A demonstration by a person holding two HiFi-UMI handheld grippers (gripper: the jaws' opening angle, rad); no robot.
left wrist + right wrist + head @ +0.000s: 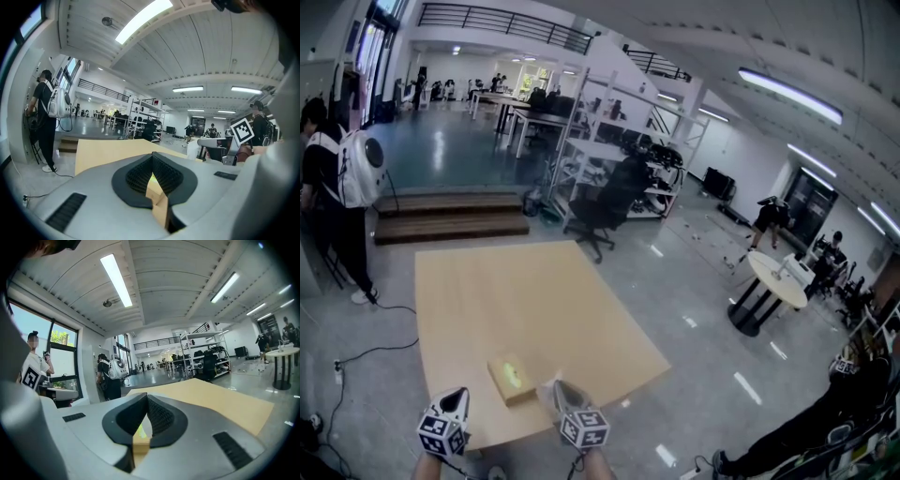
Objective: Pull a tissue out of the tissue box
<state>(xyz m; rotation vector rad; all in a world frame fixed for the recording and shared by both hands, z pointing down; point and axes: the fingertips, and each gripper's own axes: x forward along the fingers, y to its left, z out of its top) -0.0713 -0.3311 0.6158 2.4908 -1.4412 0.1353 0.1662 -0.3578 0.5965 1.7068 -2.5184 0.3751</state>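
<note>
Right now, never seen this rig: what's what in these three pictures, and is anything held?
There is no robot here: a person holds a two-jaw gripper in each hand. The head view comes from a camera on the person's head, looking down on the left gripper, the right gripper and a wooden table. The other two pictures come from cameras riding on each gripper, looking along its jaws. On the table lies one tissue box, near the front edge, between the two grippers. Both grippers' jaws are together at the tips with nothing pinched; the box only shows beyond them. I see no tissue drawn out of it.
</note>
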